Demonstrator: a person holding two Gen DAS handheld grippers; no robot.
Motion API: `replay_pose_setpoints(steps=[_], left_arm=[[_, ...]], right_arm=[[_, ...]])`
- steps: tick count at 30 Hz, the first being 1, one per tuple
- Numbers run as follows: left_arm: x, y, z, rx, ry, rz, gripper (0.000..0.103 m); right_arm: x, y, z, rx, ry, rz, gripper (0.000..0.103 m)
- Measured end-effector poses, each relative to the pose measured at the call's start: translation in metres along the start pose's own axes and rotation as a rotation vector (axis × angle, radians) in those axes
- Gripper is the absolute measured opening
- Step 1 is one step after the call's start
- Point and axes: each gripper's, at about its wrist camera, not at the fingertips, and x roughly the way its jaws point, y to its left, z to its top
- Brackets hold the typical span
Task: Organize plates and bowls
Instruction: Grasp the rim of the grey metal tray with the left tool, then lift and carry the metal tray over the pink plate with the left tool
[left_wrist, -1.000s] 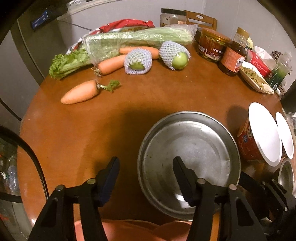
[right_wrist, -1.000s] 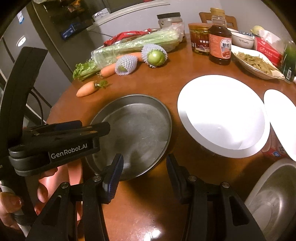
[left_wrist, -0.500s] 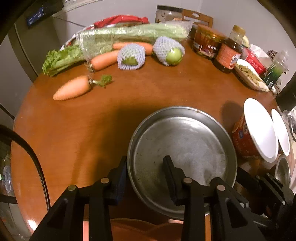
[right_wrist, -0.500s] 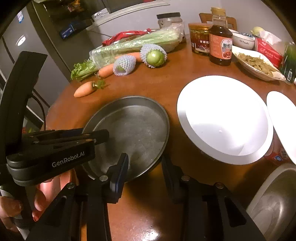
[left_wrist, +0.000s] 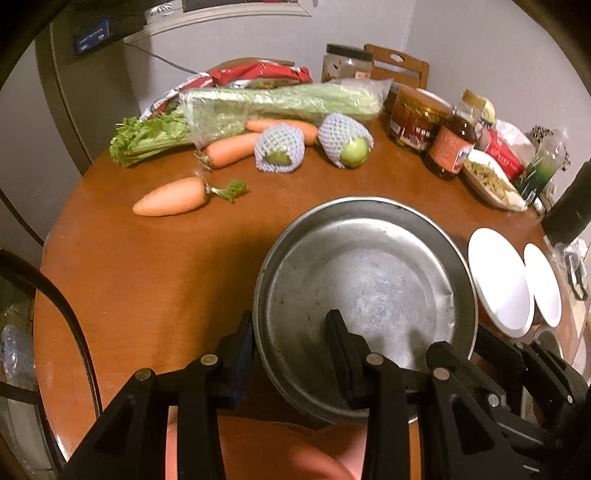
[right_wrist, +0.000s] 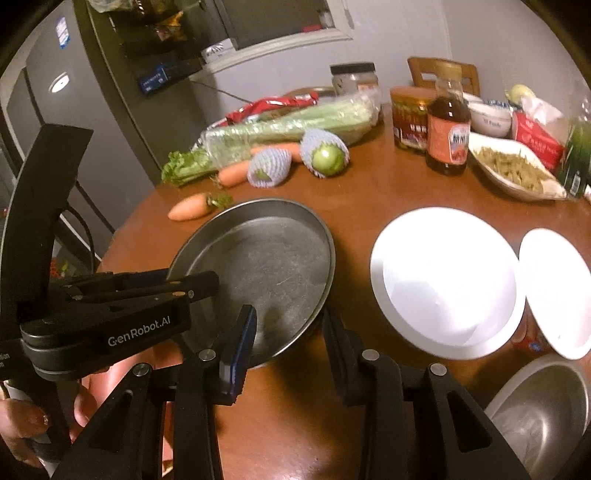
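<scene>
A round metal plate (left_wrist: 369, 280) hangs slightly tilted just above the brown table (left_wrist: 147, 280). My left gripper (left_wrist: 291, 350) is shut on its near rim, one finger under the outside and one inside the plate. In the right wrist view the same plate (right_wrist: 266, 258) has its near right rim between the fingers of my right gripper (right_wrist: 291, 343), which is shut on it. To the right a large white plate (right_wrist: 443, 280) and a smaller white plate (right_wrist: 554, 288) rest on red cups. A steel bowl (right_wrist: 546, 413) sits at the lower right.
At the back of the table lie a loose carrot (left_wrist: 170, 197), bagged celery (left_wrist: 277, 103), two netted green fruits (left_wrist: 280, 147), jars, a sauce bottle (left_wrist: 448, 147) and a dish of food (right_wrist: 513, 170). A person's hand (right_wrist: 22, 424) holds the left gripper. A fridge stands left.
Both grippers closed onto the metal plate's rim from opposite sides. Both then rose a little with the plate between them.
</scene>
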Motion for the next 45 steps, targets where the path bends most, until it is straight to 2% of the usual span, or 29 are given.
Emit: replay_pose_setpoints(steps=[17,30,45], left_arm=[[-0.025,0.004,0.002,-0.030,-0.106,-0.027,0.039],[-0.043,0.007,-0.004,-0.033,-0.144,-0.028,0.039],[-0.097,0.020,-0.035,-0.050,-0.218,0.019,0.040]], right_arm=[[-0.020,0.019,0.013,-0.110,-0.147,-0.037,0.039],[-0.034,0.023,0.013,-0.129,-0.171,-0.022,0.039],[-0.069,0.054,-0.002,-0.179,-0.215,0.019,0.039]])
